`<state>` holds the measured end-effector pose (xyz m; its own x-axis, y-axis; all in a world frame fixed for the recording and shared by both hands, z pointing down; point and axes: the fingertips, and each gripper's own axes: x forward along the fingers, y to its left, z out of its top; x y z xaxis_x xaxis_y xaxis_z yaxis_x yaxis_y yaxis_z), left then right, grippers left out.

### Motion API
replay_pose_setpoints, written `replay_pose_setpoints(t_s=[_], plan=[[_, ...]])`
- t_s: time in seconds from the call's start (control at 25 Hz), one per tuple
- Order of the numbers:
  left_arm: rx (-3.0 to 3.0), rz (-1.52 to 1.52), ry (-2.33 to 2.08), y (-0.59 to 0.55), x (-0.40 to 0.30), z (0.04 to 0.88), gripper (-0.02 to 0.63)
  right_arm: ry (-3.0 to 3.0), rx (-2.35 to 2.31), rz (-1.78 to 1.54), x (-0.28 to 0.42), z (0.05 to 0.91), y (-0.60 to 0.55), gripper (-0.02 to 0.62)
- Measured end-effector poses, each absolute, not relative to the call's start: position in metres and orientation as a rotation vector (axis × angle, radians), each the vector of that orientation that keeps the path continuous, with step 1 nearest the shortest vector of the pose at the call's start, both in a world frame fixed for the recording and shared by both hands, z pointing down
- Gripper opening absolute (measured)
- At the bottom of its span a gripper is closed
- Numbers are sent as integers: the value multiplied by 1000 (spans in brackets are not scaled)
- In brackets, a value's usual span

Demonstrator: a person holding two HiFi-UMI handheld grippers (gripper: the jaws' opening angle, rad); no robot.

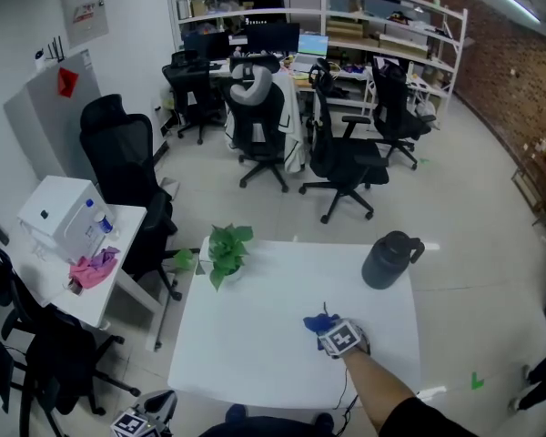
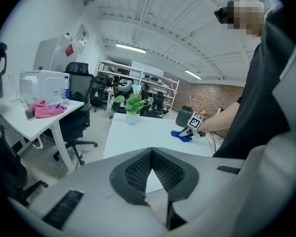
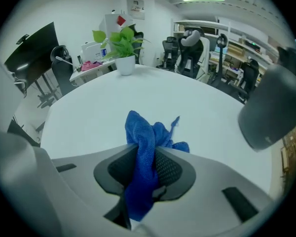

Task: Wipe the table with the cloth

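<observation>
A blue cloth (image 3: 142, 132) hangs bunched between my right gripper's (image 3: 147, 156) pads, its front end resting on the white table (image 3: 89, 102). That gripper is shut on it. From the head view, the cloth (image 1: 317, 323) and right gripper (image 1: 330, 333) sit on the table (image 1: 255, 335) right of middle, near the front edge. My left gripper (image 2: 151, 154) is shut with nothing in it. It is held low off the table's front left corner (image 1: 146, 412) and faces the table (image 2: 138, 135), the cloth (image 2: 180, 135) and the marker cube of the right gripper (image 2: 193, 121).
A potted plant (image 1: 227, 248) stands at the table's far left corner and a dark jug (image 1: 389, 259) at its far right. A side desk (image 1: 36, 271) with a pink rag (image 1: 93, 269) is to the left. Black office chairs (image 1: 127, 167) stand behind.
</observation>
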<state>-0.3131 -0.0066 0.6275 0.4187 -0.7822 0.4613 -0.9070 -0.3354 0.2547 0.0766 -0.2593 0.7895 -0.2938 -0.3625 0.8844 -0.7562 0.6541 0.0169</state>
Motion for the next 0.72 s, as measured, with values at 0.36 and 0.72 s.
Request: replay_pose_setpoints(t_s=[0.36, 0.72], plan=[[2299, 316, -1350, -36, -274, 614, 0, -1877, 1071, 690, 215, 775, -234, 81], [2411, 252, -1260, -61, -229, 602, 0, -2052, 1262, 681, 262, 701, -191, 83]])
